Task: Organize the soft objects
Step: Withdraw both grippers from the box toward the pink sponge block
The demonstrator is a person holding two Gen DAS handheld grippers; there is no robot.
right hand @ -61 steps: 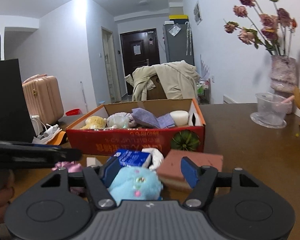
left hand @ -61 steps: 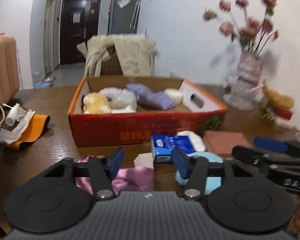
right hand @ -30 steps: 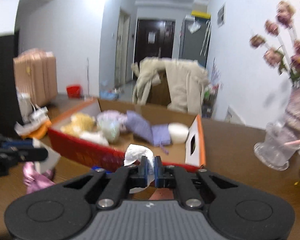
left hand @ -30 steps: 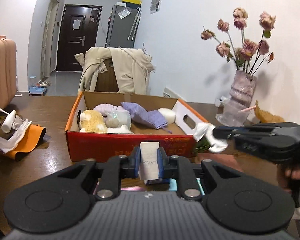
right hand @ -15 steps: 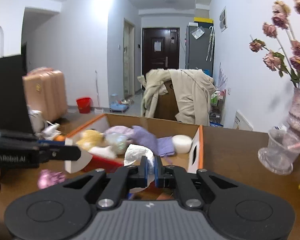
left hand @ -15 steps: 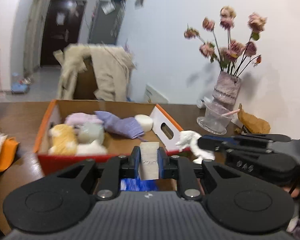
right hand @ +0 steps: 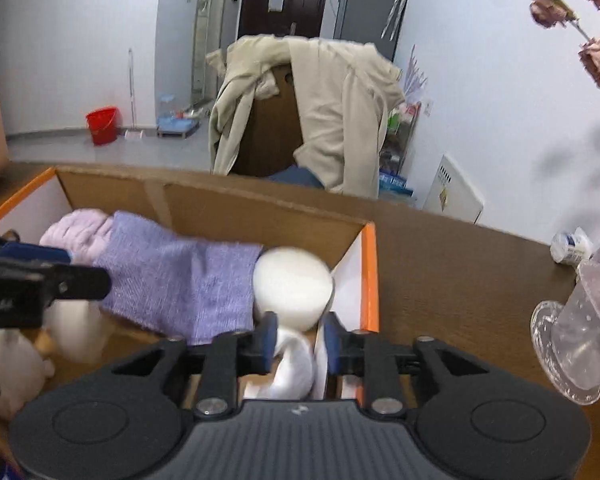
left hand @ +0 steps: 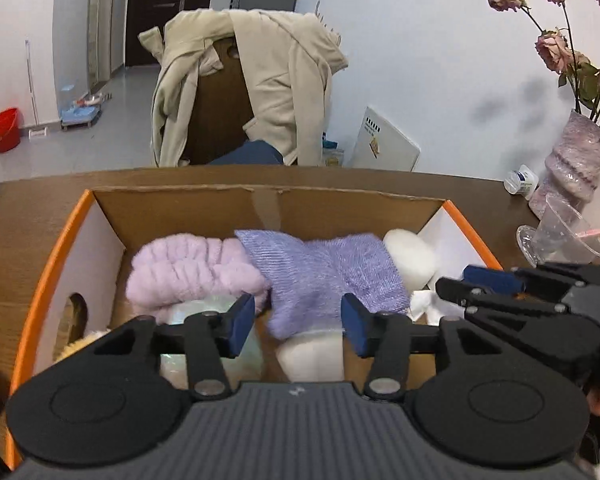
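Both grippers over an orange-rimmed cardboard box (left hand: 52, 264) of soft things.

Inside the box: pink fluffy roll (left hand: 188, 276) at back left; purple knitted cloth (left hand: 324, 276) draped across the middle, overlapping the roll; round white sponge (right hand: 294, 284) against the right wall; white foam block (left hand: 312, 356) under the cloth's front edge; crumpled white tissue (right hand: 292, 364) in the right front corner; white plush toy (right hand: 4, 364) at front left; left gripper (left hand: 298, 322) hovering with jaws wide apart above the foam block, gripping nothing; right gripper (right hand: 298, 344) with jaws parted around the tissue, contact impossible to tell; clear plastic cup (right hand: 580, 332) on the brown table (right hand: 460, 280), right of the box.
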